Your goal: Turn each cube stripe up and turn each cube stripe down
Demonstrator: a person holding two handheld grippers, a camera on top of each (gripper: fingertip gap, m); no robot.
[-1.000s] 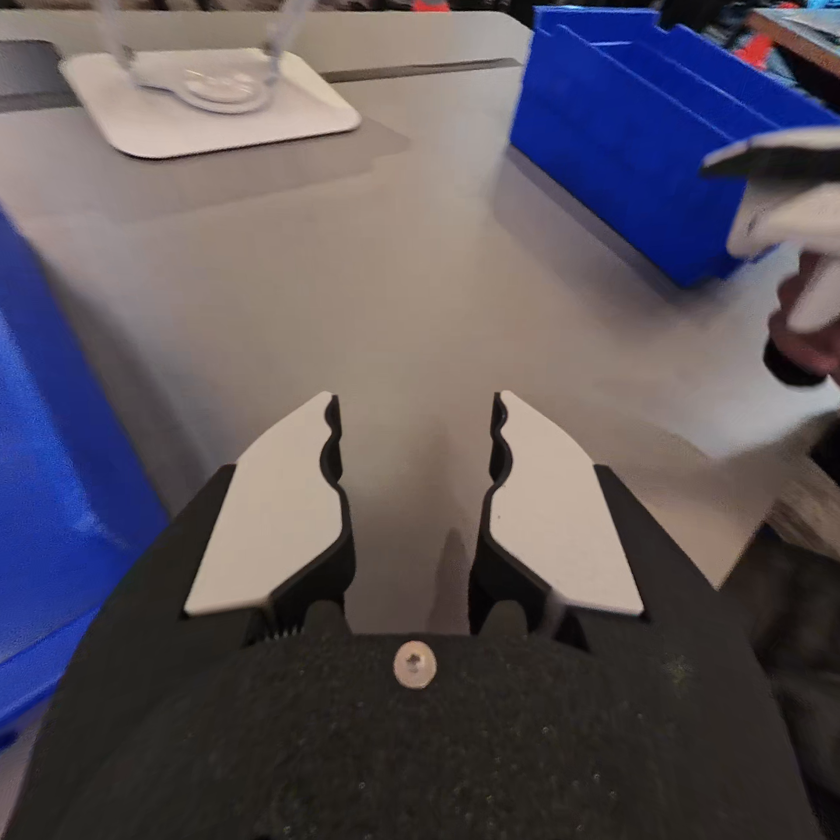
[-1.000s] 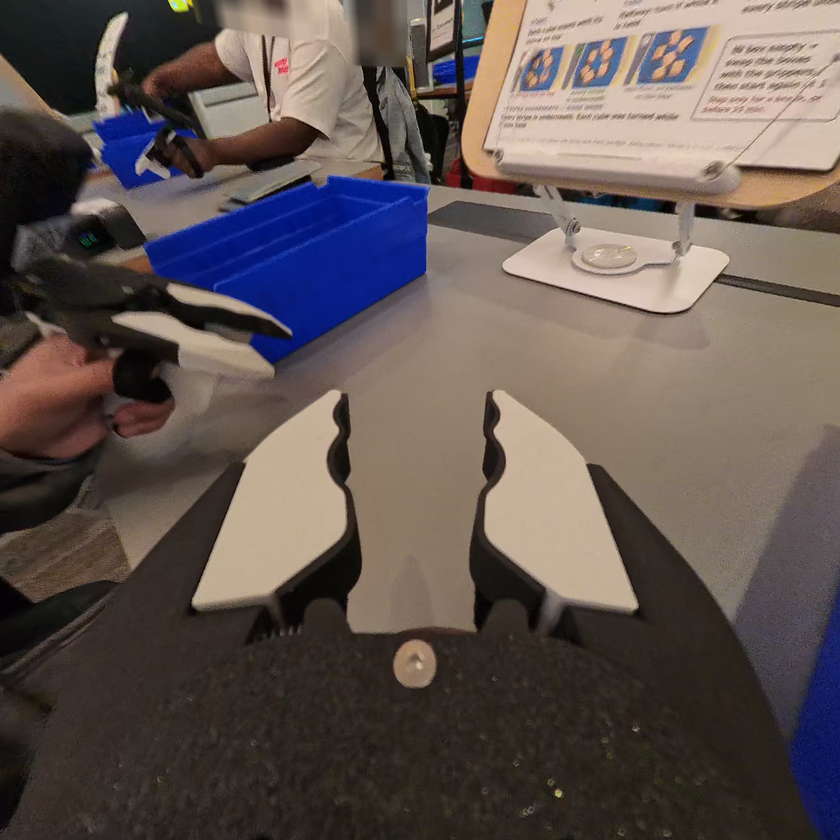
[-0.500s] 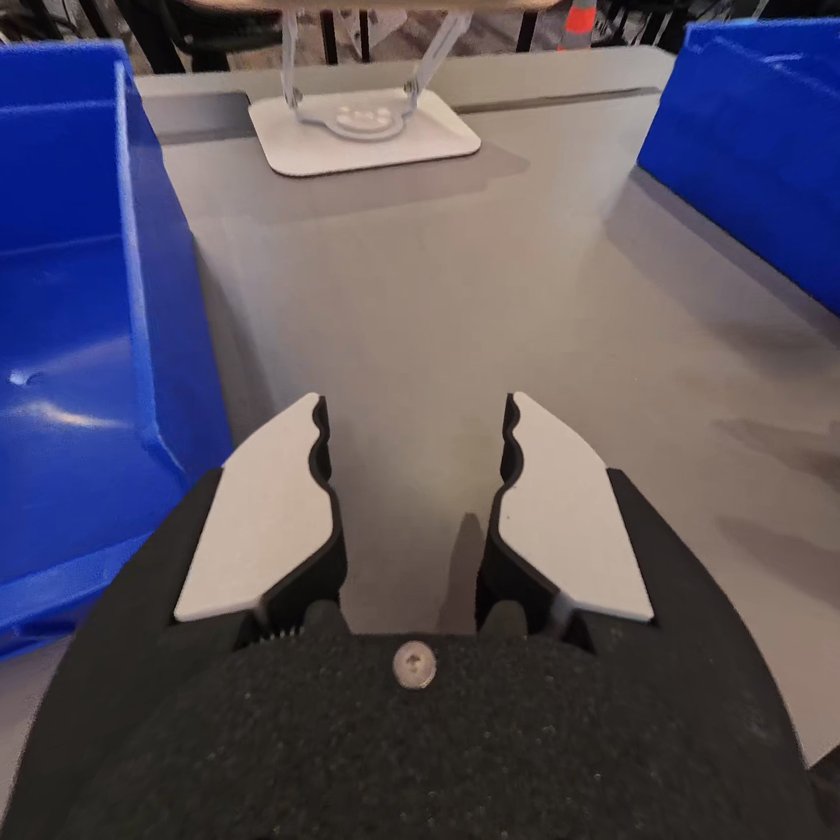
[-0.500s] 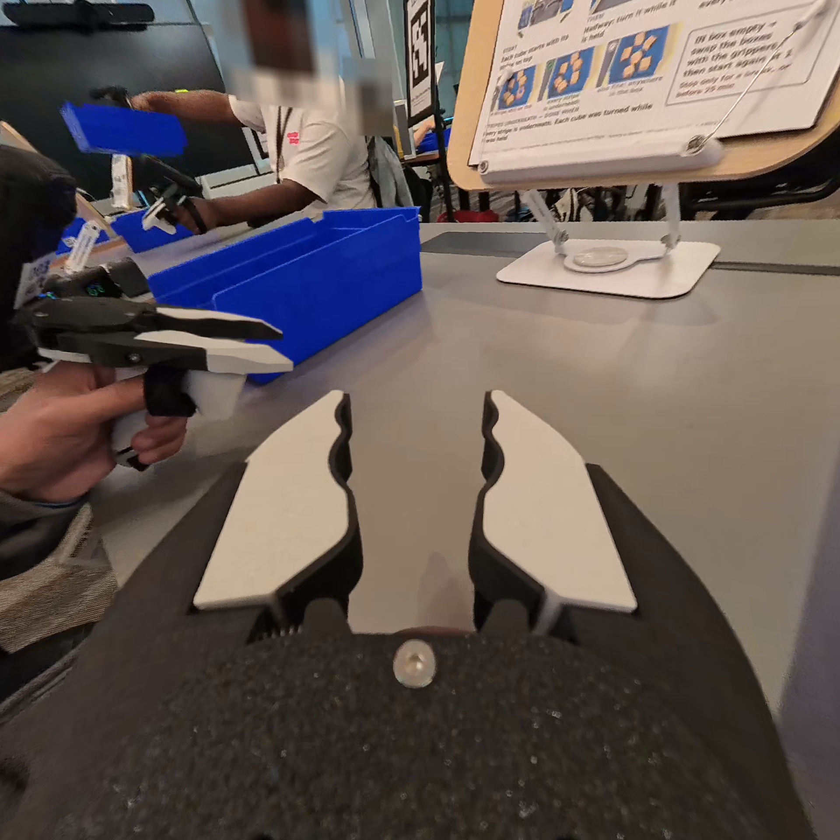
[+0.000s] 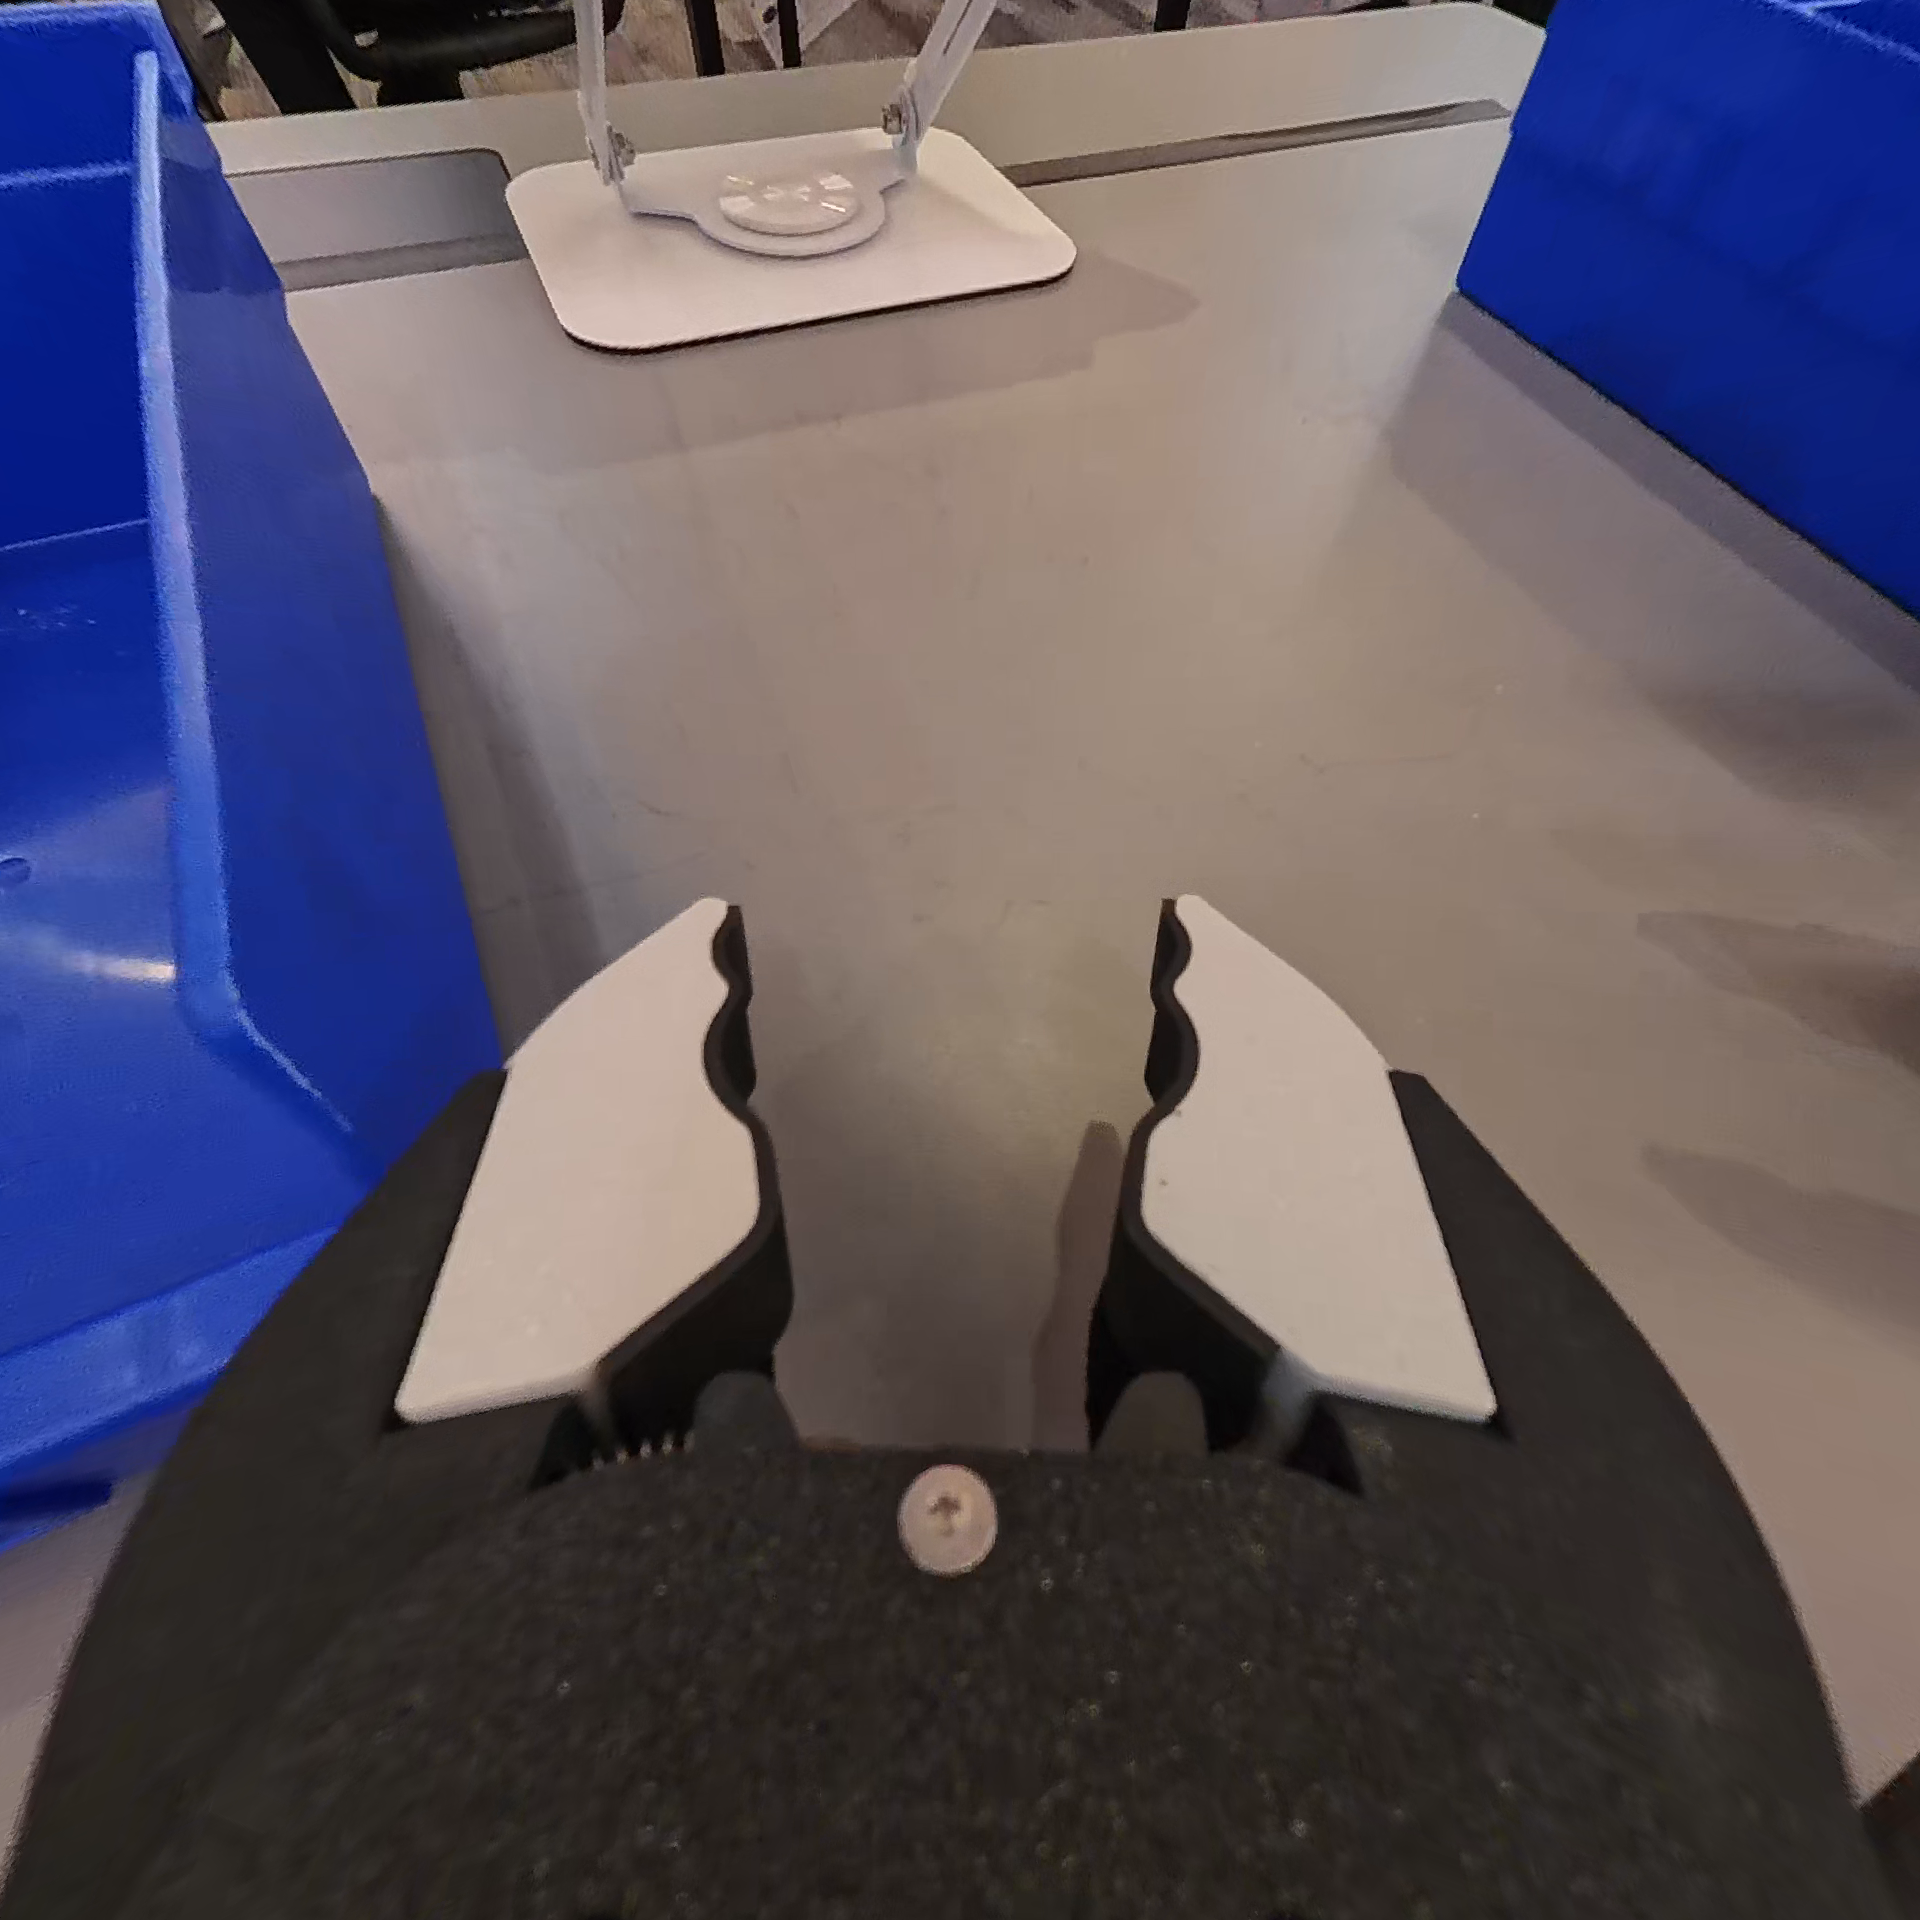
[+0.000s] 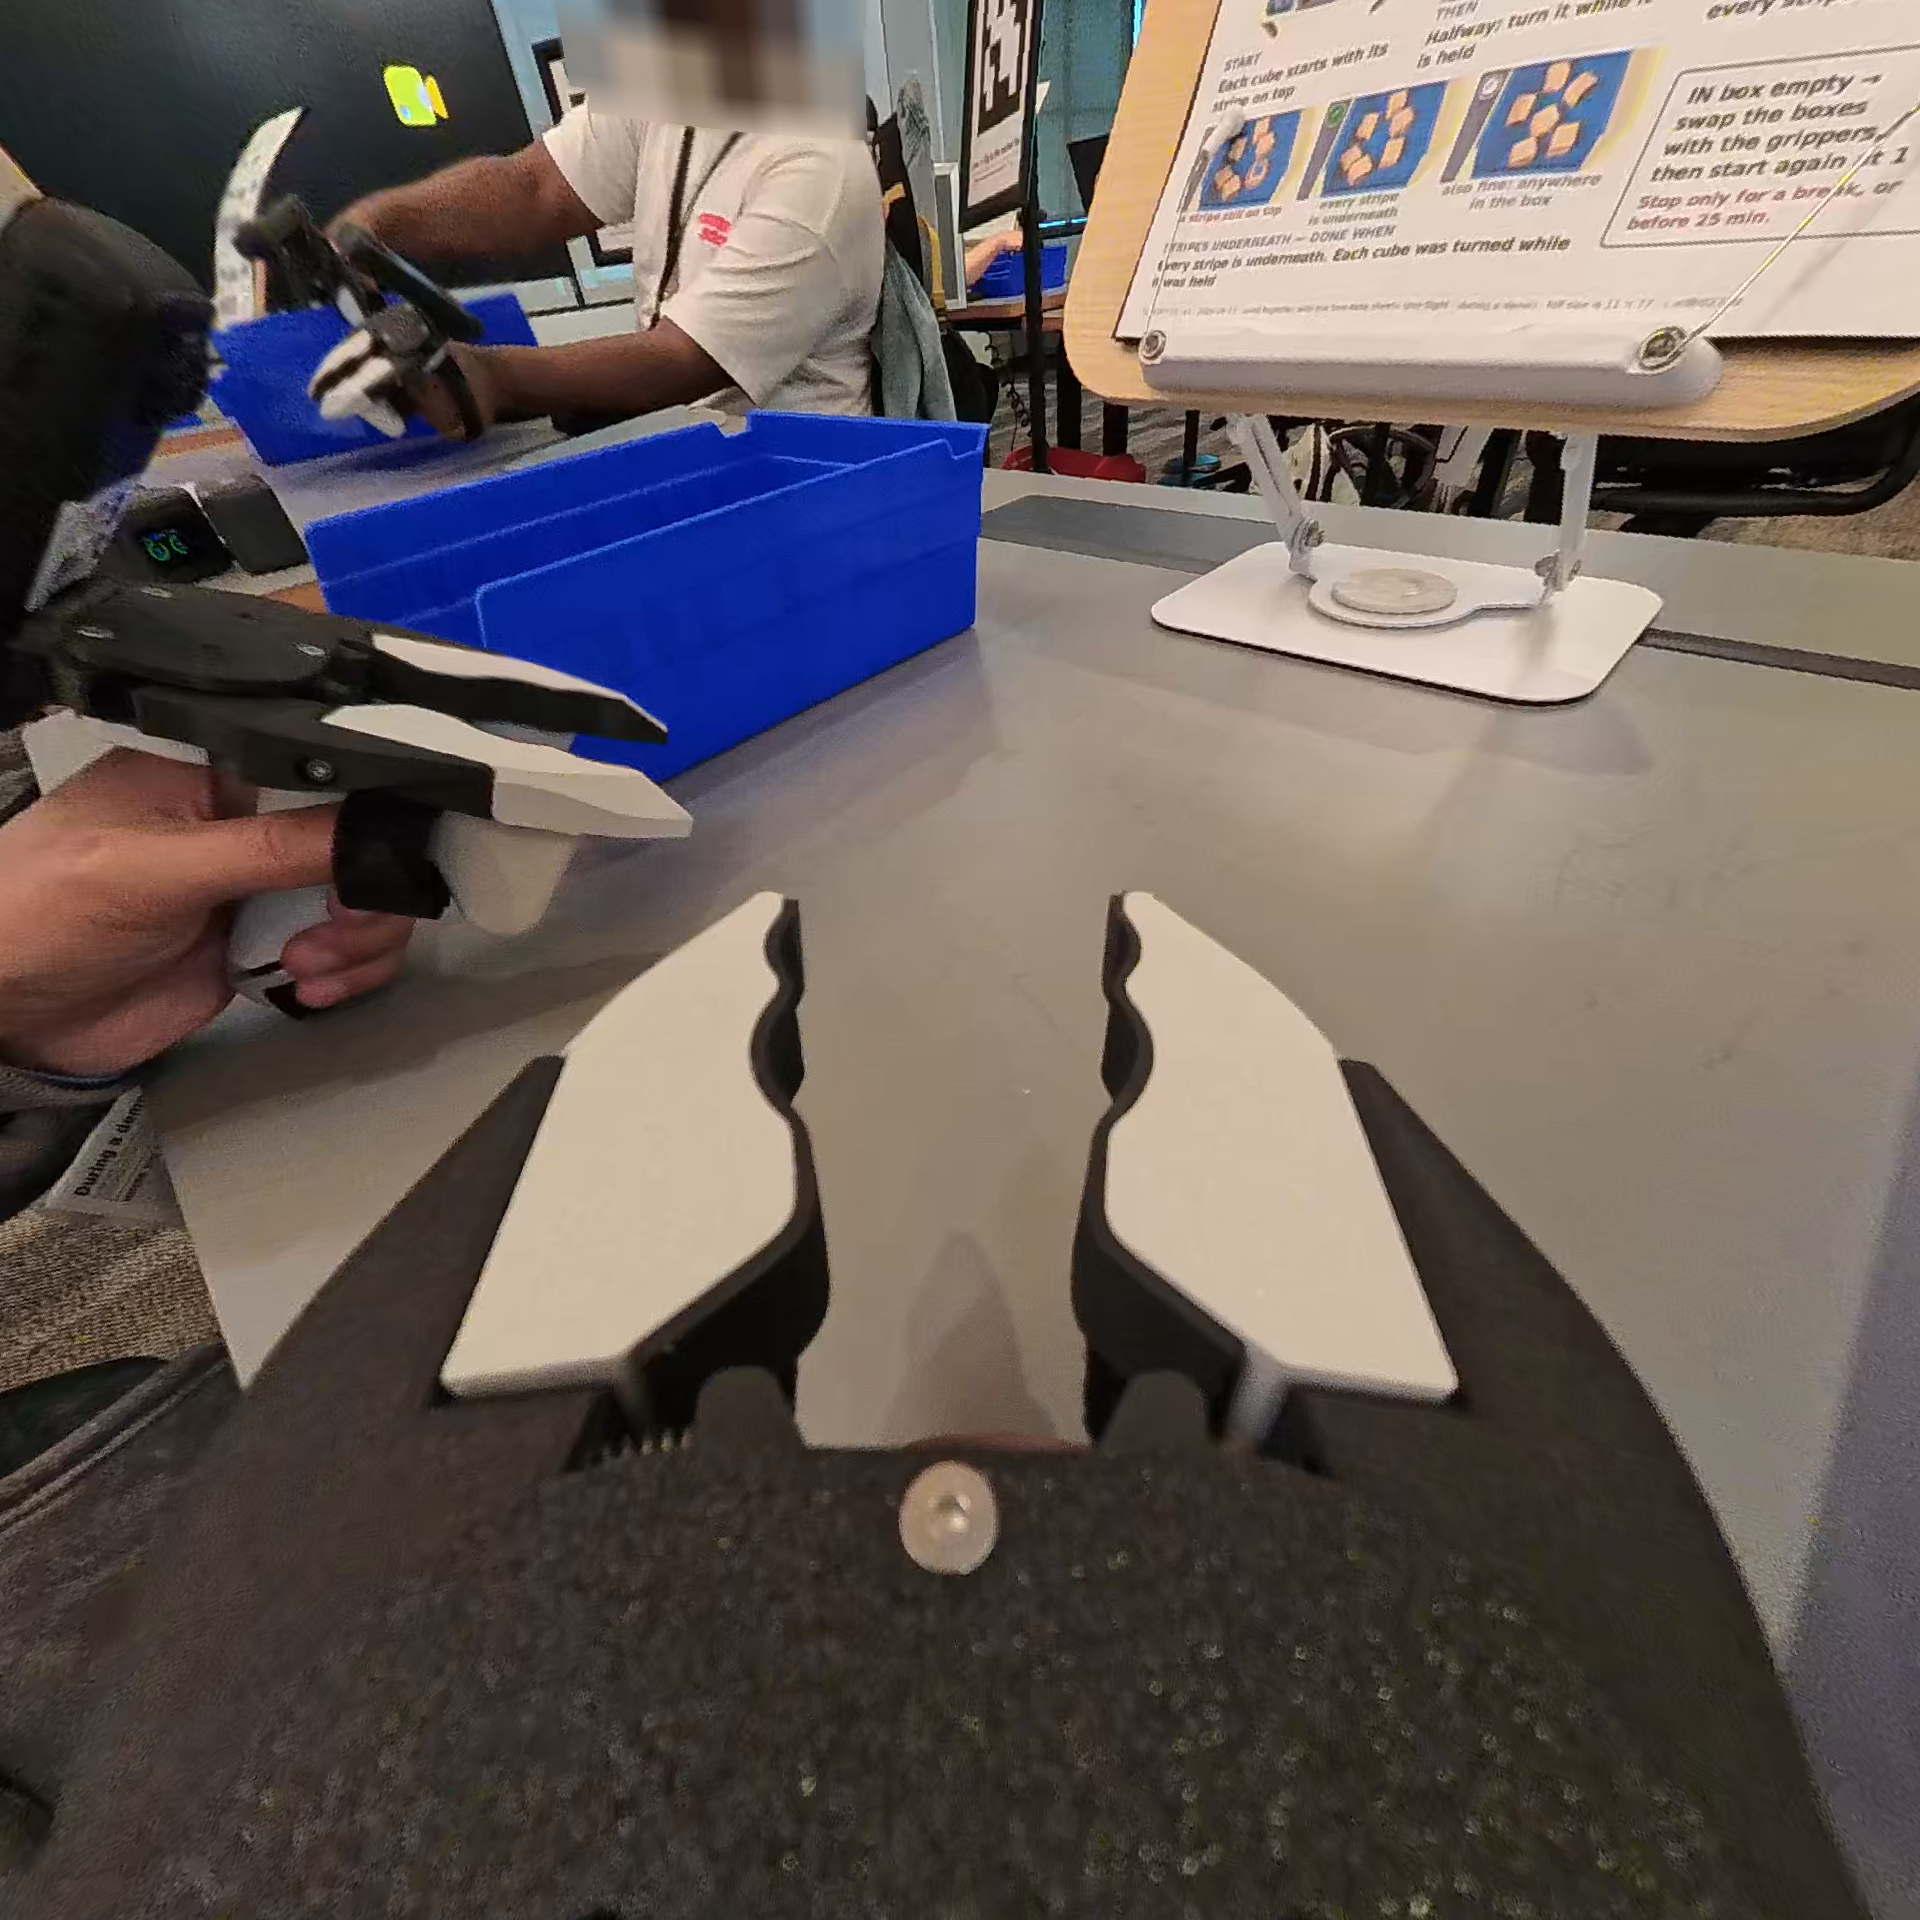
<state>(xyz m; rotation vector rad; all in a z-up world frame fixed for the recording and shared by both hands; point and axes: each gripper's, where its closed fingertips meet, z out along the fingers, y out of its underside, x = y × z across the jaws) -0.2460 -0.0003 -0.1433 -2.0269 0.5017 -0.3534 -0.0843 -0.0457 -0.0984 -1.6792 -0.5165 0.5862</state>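
L wrist: our left gripper [image 5: 951, 914] hangs released over bare grey worktop [image 5: 987, 644], blue bin [image 5: 156, 727] at left, 2nd blue bin [image 5: 1725, 312] at right, white stand base [image 5: 800, 239] ahead | R wrist: our right gripper [image 6: 951, 909] also released, nothing between its jaws; left gripper w/ hand [image 6: 114, 925] at left, near the blue bin | cubes: we see none in either view.

Two open-topped plastic bins sit on the grey tabletop, one on either side of the white stand base [image 5: 800, 239]. The left blue bin [image 5: 208, 727] stands upright and nearer than the base, a lengthwise divider running down its middle, its visible inner floor glossy. The right blue bin [image 5: 1714, 312] shows only its outer wall; its contents are hidden.
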